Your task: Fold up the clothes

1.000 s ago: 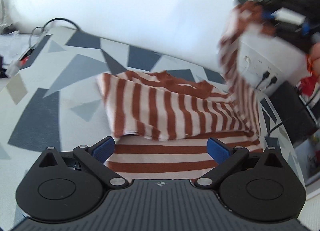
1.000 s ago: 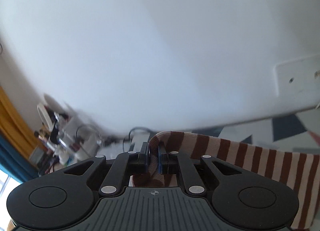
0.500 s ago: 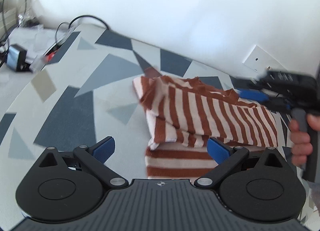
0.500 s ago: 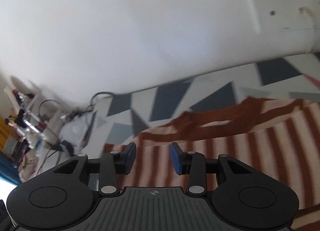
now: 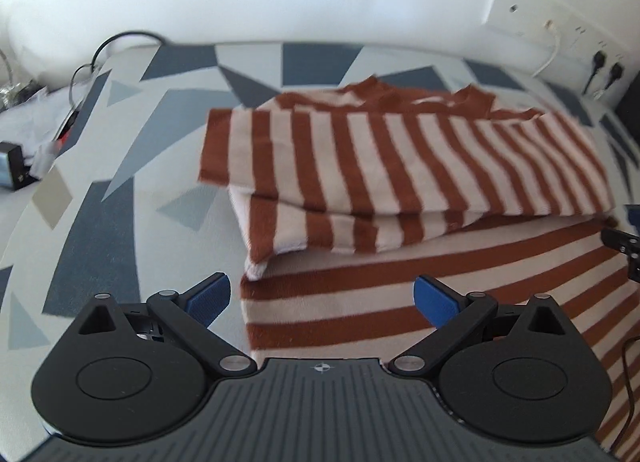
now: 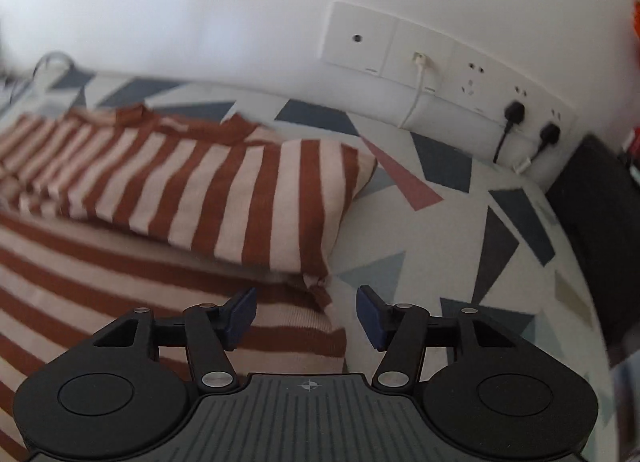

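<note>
The striped shirt runs nine to three; the right hand-held gripper, opening and empty, straddles its three-o'clock corner, while the left hand-held gripper hangs wide and empty.

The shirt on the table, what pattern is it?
The shirt has rust-brown and cream stripes, clearest in the left wrist view.

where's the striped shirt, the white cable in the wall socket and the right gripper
brown and cream striped knit shirt [image 5: 400,165]: left wrist view, folded-over top layer
white cable in the wall socket [image 6: 418,77]: right wrist view, just below its plug
right gripper [image 6: 306,312]: right wrist view, between its opening jaws
</note>
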### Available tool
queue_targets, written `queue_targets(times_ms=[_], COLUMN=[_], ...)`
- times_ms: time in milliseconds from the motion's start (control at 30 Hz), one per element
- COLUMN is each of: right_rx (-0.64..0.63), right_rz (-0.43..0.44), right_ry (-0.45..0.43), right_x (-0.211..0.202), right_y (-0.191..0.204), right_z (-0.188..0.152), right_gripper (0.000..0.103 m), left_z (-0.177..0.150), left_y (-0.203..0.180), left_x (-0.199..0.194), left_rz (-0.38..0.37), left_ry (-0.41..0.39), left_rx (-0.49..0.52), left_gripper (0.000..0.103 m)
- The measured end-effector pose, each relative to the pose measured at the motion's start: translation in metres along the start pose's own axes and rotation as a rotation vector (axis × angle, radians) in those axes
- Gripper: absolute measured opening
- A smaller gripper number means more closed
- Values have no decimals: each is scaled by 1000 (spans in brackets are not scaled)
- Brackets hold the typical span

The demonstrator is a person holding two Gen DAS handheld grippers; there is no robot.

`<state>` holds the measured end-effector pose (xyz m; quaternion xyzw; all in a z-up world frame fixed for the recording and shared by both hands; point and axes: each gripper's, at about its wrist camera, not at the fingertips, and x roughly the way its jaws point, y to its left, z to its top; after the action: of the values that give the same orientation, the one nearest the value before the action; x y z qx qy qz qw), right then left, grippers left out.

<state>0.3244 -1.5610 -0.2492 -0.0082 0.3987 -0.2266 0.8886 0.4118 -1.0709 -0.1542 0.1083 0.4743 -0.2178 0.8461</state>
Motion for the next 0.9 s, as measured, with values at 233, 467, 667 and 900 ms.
queue_targets(times_ms=[233, 467, 667, 900], right_rx=[123, 577, 958, 1015], right_rz=[0, 145, 265, 297], right_ry=[-48, -27, -23, -19], right_x=[29, 32, 38, 37], right_y=[-20, -84, -116, -122], right_z=[8, -16, -44, -53], right_gripper=[16, 19, 21, 28], left_z=[-3, -5, -7, -7], left_y=[20, 23, 25, 27], left_x=[12, 14, 15, 15], left_rz=[118, 134, 130, 128], left_ry=[61, 26, 16, 13], left_rx=[-100, -113, -146, -162], left_gripper=[101, 103, 103, 103])
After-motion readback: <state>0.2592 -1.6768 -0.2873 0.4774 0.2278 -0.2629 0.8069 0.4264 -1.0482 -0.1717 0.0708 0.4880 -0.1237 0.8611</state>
